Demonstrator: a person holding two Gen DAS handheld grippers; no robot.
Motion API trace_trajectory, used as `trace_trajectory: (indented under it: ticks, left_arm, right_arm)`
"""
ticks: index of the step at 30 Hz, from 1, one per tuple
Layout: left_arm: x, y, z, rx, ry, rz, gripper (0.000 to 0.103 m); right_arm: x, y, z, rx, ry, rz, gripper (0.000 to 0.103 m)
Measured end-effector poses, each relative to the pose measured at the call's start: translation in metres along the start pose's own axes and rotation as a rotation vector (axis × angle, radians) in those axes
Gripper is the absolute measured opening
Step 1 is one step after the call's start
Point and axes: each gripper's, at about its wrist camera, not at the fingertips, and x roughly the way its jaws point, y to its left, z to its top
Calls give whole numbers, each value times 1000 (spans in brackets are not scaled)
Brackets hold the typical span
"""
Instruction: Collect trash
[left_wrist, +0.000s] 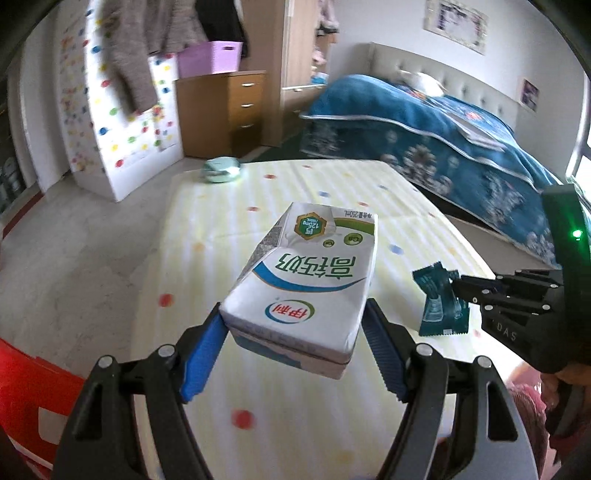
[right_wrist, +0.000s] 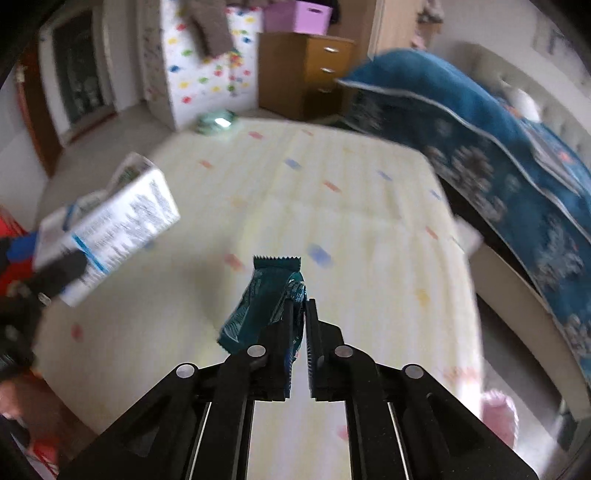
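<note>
Above the pale yellow, dot-printed table (left_wrist: 303, 184), both tools hang clear of the cloth with open surface all around them. At the near edge the left tool (left_wrist: 293, 332) stands wide, its ribbed blue pads (left_wrist: 201, 354) clamped on the sides of a dented white milk carton (left_wrist: 306, 280), a glossy box lifted off the table. Toward the right edge, the right tool (right_wrist: 300, 306) is pinched nearly closed on a crinkled teal snack wrapper (right_wrist: 258, 302) with a serrated end, also held in the air. A small round mint-green container (left_wrist: 221, 169) sits at the far left corner. Beyond the right edge, a blue quilted bed (left_wrist: 436, 136) crowds close.
</note>
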Motion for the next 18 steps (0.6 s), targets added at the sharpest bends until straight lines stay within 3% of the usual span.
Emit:
trace_trajectory:
  ticks: [4, 7, 8, 12, 15, 18]
  left_arm:
    - [-2, -28, -4, 41, 1, -17, 72]
    - [-4, -38, -3, 52, 2, -17, 72]
    - [-5, -40, -3, 53, 2, -13, 72]
    - [-8, -38, -3, 49, -1, 6, 72]
    - [-11, -34, -4, 46, -4, 18, 72]
    - [-13, -31, -6, 42, -2, 23, 72]
  right_arm:
    - [-9, -26, -18, 36, 31, 30, 17]
    - [-28, -34, -34, 41, -2, 41, 44]
    - [-36, -35, -38, 44, -13, 46, 47]
    - [-50, -35, -43, 68, -51, 61, 48]
    - [-52, -25, -42, 67, -69, 122, 48]
    - [-43, -13, -51, 24, -42, 149, 57]
